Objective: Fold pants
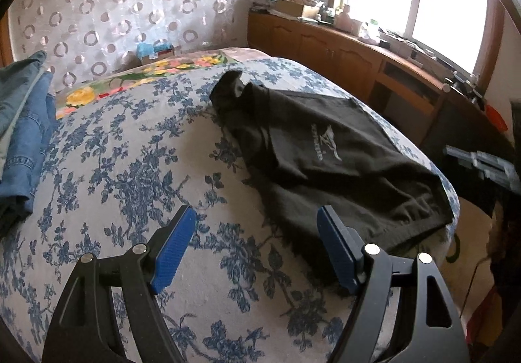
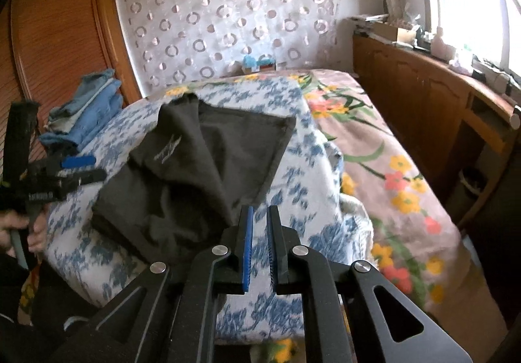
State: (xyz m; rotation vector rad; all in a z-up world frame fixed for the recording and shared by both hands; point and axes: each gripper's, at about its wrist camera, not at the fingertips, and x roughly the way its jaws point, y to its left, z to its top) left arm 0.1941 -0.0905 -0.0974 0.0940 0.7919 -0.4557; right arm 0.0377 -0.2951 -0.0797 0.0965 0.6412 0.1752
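Black pants with a pale logo lie rumpled and partly doubled over on the blue-flowered bedcover. My left gripper hovers open over the cover at the pants' near frayed edge; its right pad is above the cloth and nothing sits between the pads. In the right wrist view the pants spread to the left of my right gripper. Its pads stand a narrow gap apart with only bedcover showing between them, just beside the pants' near corner. The left gripper shows at the far left, held by a hand.
A stack of folded jeans sits at the bed's far-left side. A flowered pink blanket covers the bed's right part. A cluttered wooden cabinet runs under the window; a wooden wardrobe stands left.
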